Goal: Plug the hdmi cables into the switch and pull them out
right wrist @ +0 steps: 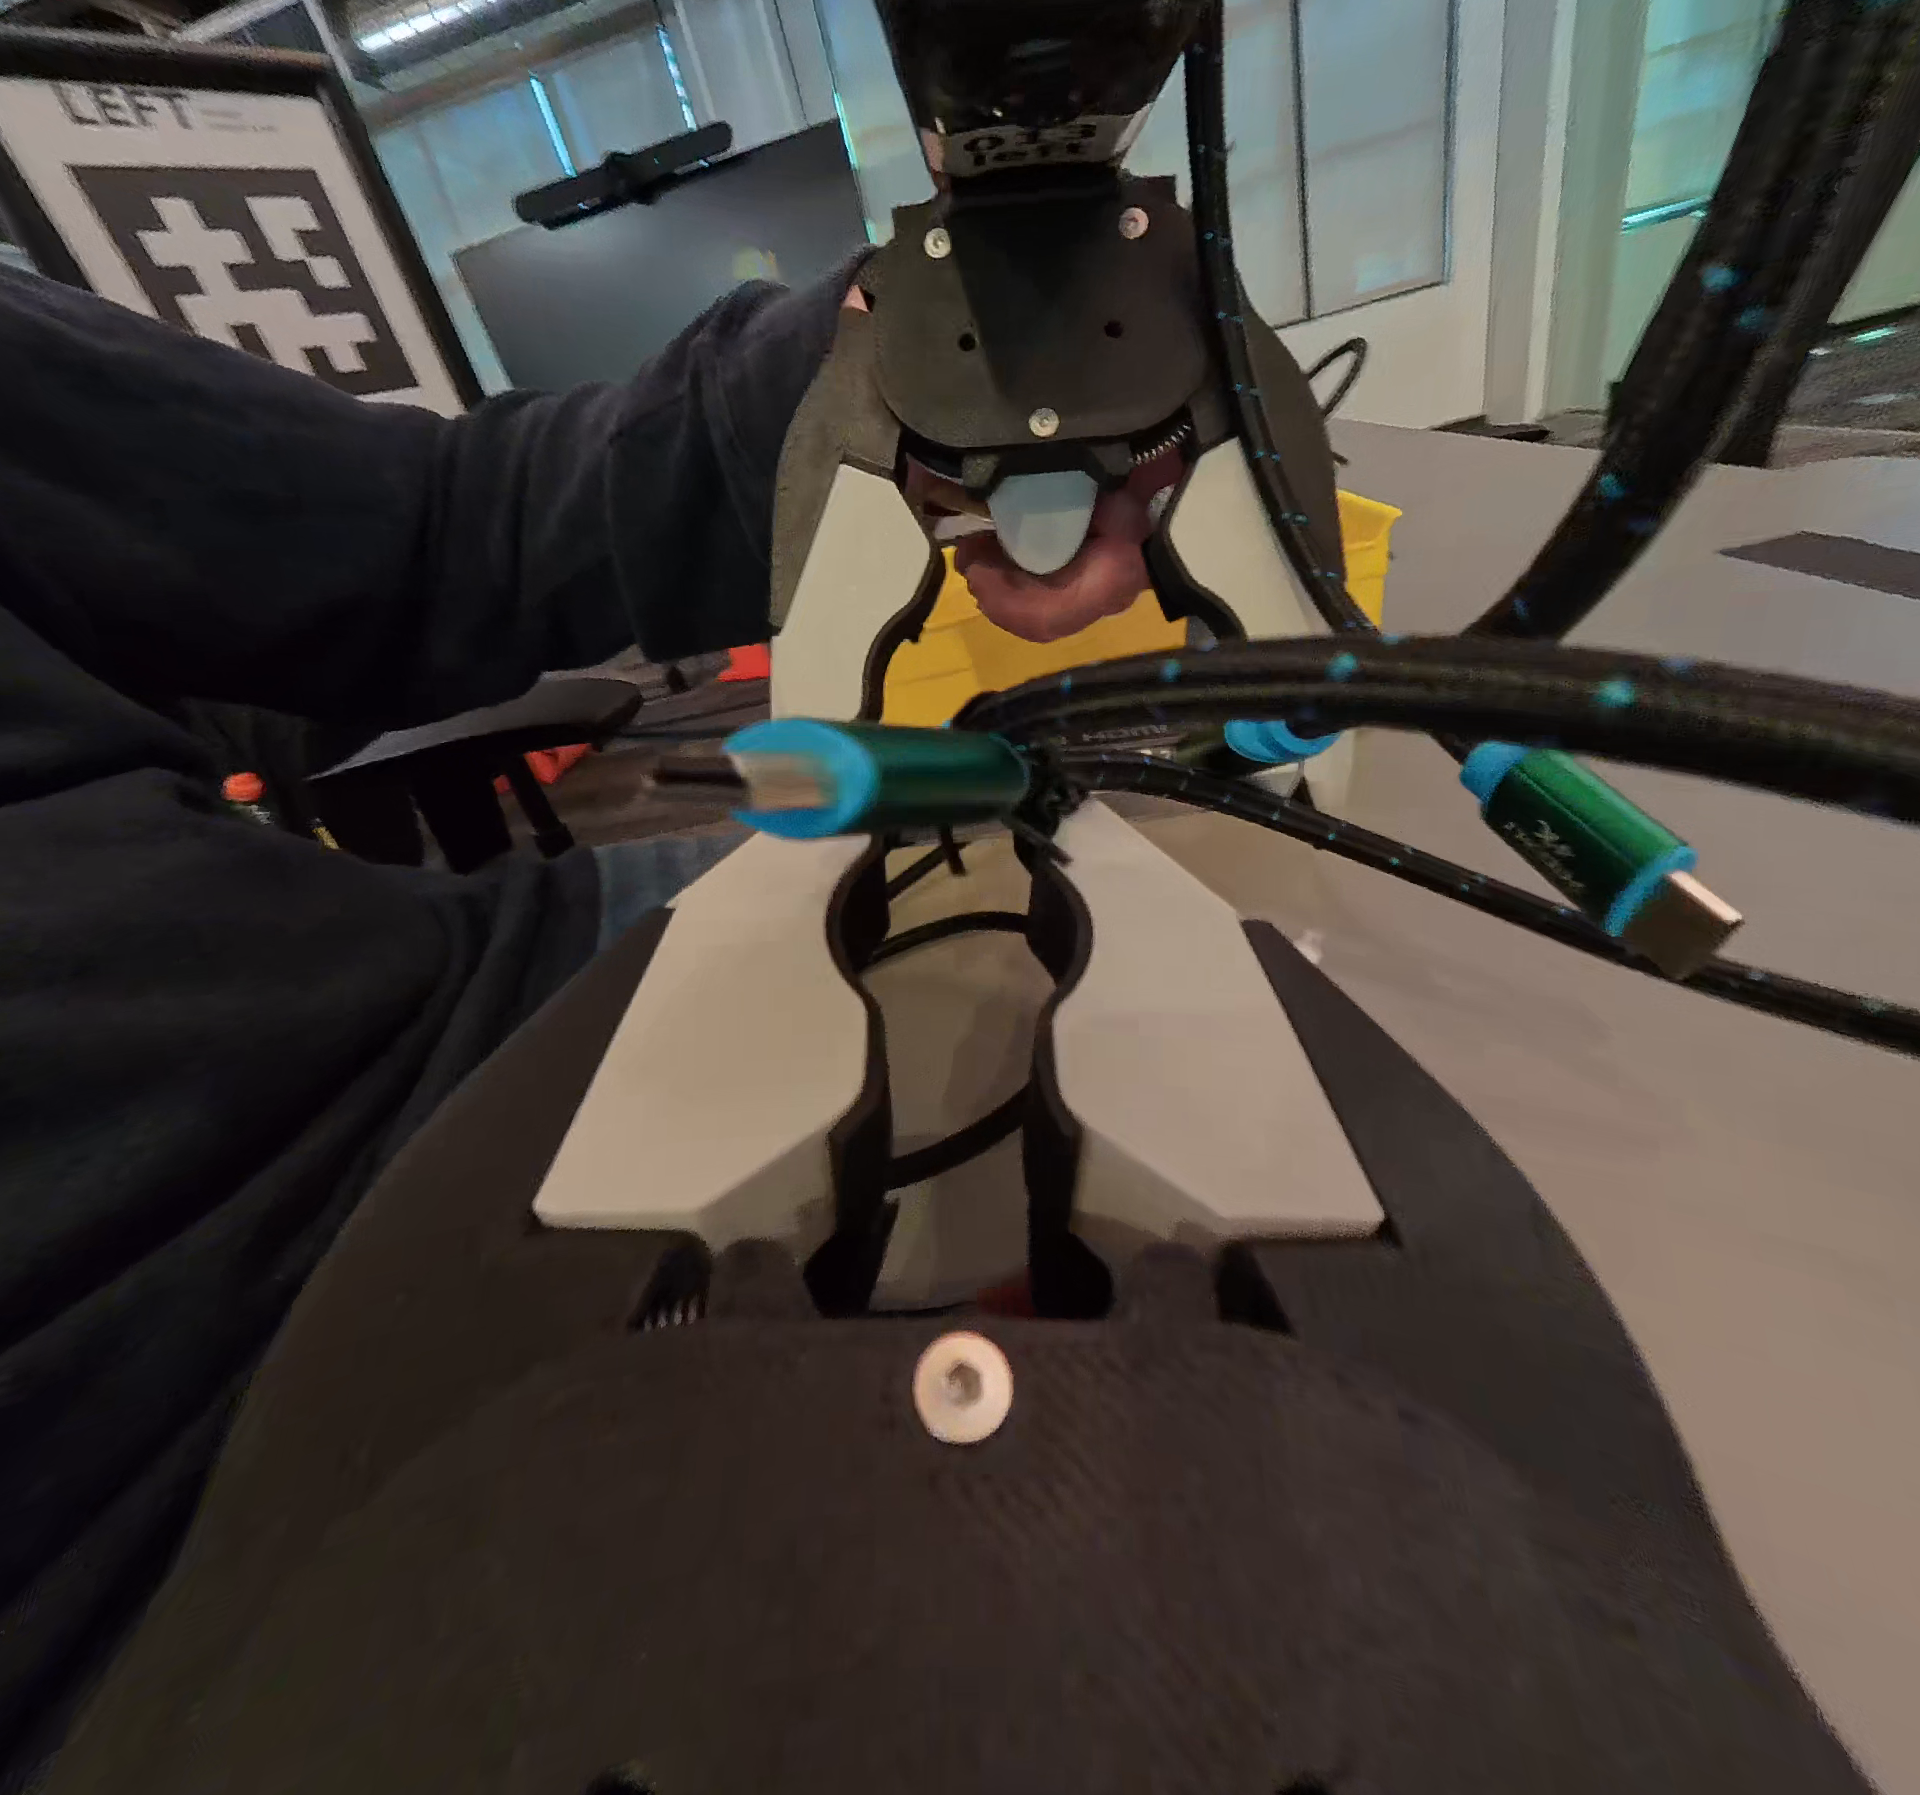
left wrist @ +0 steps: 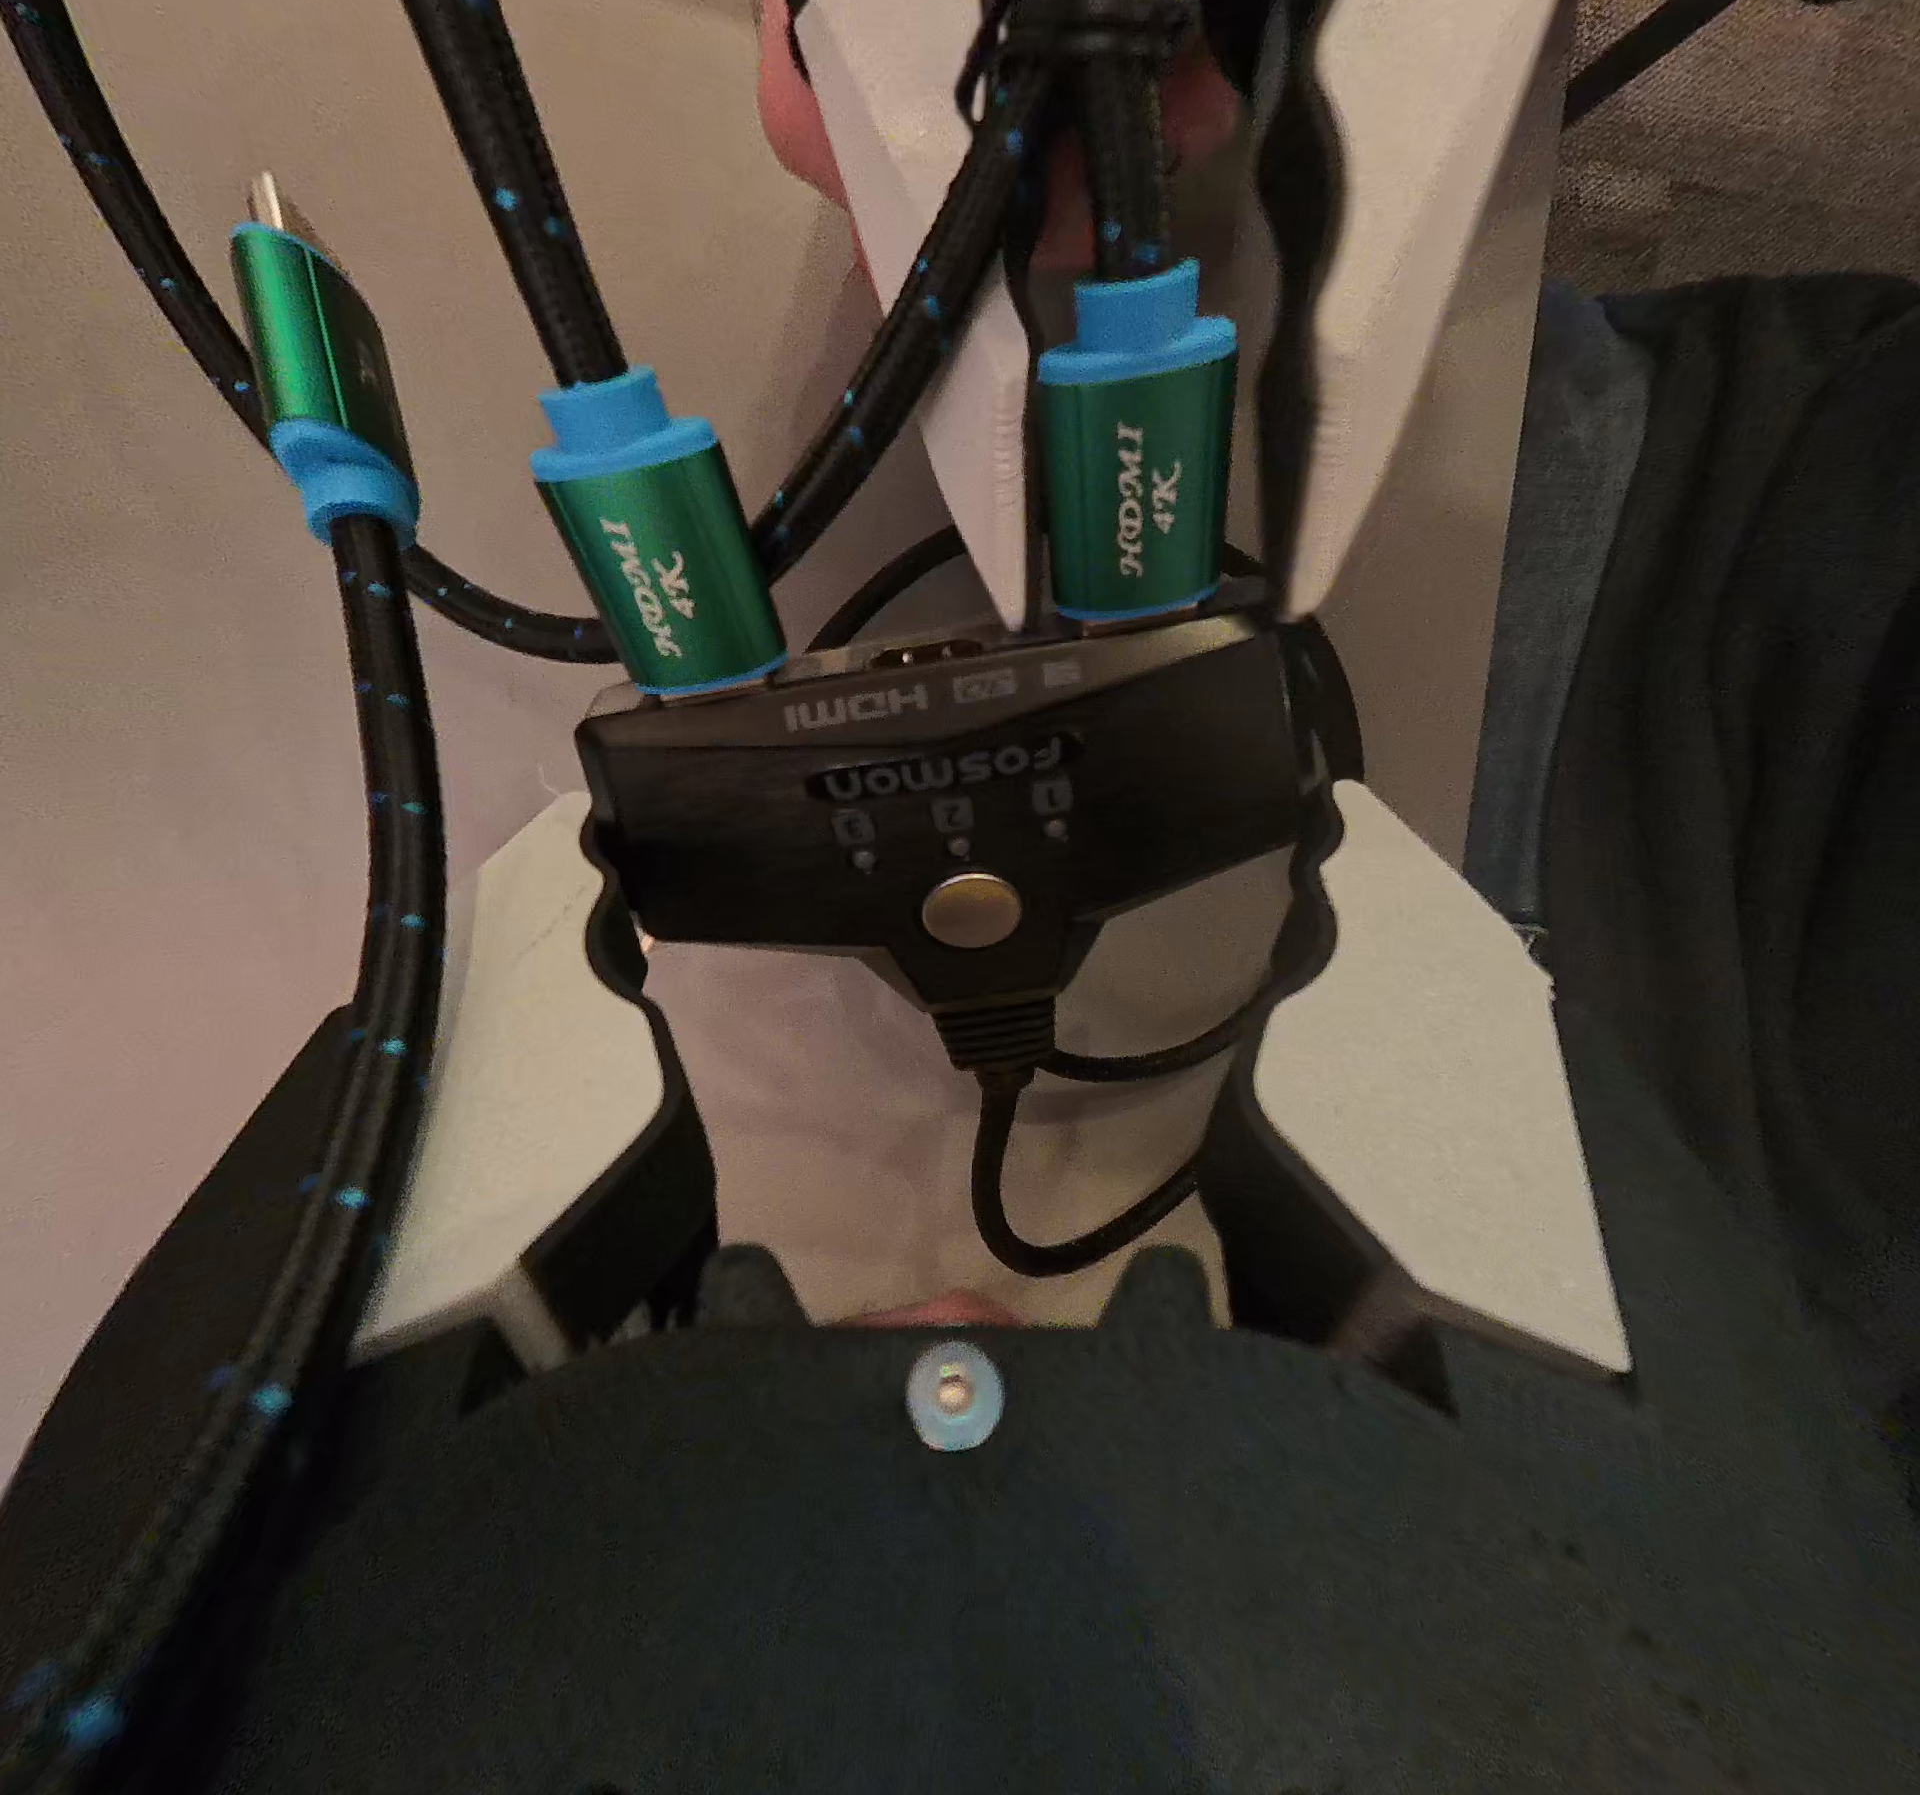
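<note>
HDMI switch (left wrist: pixel 935 810), a black box with one round button, sits clamped between the fingers of the left claw (left wrist: pixel 956 831), held above the grey desk (right wrist: pixel 1558 1174). Two green plugs with blue collars are seated in its ports: the left-port plug (left wrist: pixel 665 571) and the right-port plug (left wrist: pixel 1138 488); the middle port (left wrist: pixel 914 656) between them is vacant. The right claw (right wrist: pixel 961 810) faces the left one, its fingers narrowed on what appears to be the bundle of braided cables (right wrist: pixel 1351 696); the exact contact is hidden, so whether it truly grips cannot be confirmed. For the step in hand, judged to be filling or clearing a port: keep the switch steady, align each plug square to its port, and move it straight along the port axis without rocking. Count: one switch, three ports, two seated plugs, and two free plugs in the right wrist view, a near one (right wrist: pixel 873 777) and a far one (right wrist: pixel 1590 841).
</note>
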`<state>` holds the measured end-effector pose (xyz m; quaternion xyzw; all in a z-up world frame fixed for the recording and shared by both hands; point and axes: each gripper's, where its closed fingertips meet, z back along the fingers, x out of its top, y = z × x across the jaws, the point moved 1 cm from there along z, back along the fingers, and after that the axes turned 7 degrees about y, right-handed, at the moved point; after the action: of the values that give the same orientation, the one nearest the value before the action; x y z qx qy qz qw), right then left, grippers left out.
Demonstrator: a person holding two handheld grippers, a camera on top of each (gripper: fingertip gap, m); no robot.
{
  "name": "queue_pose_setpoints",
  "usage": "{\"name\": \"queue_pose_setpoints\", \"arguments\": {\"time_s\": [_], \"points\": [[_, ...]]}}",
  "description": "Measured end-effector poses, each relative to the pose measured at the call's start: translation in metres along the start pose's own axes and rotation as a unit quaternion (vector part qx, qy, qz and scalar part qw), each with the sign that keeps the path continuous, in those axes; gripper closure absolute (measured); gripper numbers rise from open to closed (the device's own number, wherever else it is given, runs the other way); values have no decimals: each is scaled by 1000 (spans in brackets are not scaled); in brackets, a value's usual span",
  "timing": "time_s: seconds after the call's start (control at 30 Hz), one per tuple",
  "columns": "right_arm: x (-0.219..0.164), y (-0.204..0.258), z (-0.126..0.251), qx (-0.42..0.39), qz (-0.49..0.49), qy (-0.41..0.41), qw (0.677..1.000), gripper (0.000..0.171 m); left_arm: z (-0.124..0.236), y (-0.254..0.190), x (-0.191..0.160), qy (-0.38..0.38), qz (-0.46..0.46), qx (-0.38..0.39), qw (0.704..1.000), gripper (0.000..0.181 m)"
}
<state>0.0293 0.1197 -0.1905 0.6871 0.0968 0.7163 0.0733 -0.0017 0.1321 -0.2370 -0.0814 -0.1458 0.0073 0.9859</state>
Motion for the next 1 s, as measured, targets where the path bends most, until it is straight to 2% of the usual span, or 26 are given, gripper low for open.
{"name": "queue_pose_setpoints", "arguments": {"time_s": [0.2, 0.33, 0.47, 0.57, 0.93, 1.0], "points": [[-3, 0, -1, -4, 5, 9, 1000, 154, -2, 1, -1, 23, -11, 16, 1000, 62], [1, 0, 2, -5, 1, -5, 1000, 154, 2, 2, 3, 1, 0, 37, 999, 62], [3, -4, 1, -21, -6, -17, 1000, 154, 2, 2, 13, -24, 8, 75, 997, 35], [6, 1, 0, -11, -3, -27, 1000, 154, -4, 9, 11, -8, 13, 108, 994, 35], [1, 3, -3, -34, 29, -4, 999, 153, -17, 3, 7, 24, 4, 70, 997, 40], [0, 1, -2, -41, 36, 3, 998, 153, -16, 2, 7, 20, 1, 62, 998, 48]]}}
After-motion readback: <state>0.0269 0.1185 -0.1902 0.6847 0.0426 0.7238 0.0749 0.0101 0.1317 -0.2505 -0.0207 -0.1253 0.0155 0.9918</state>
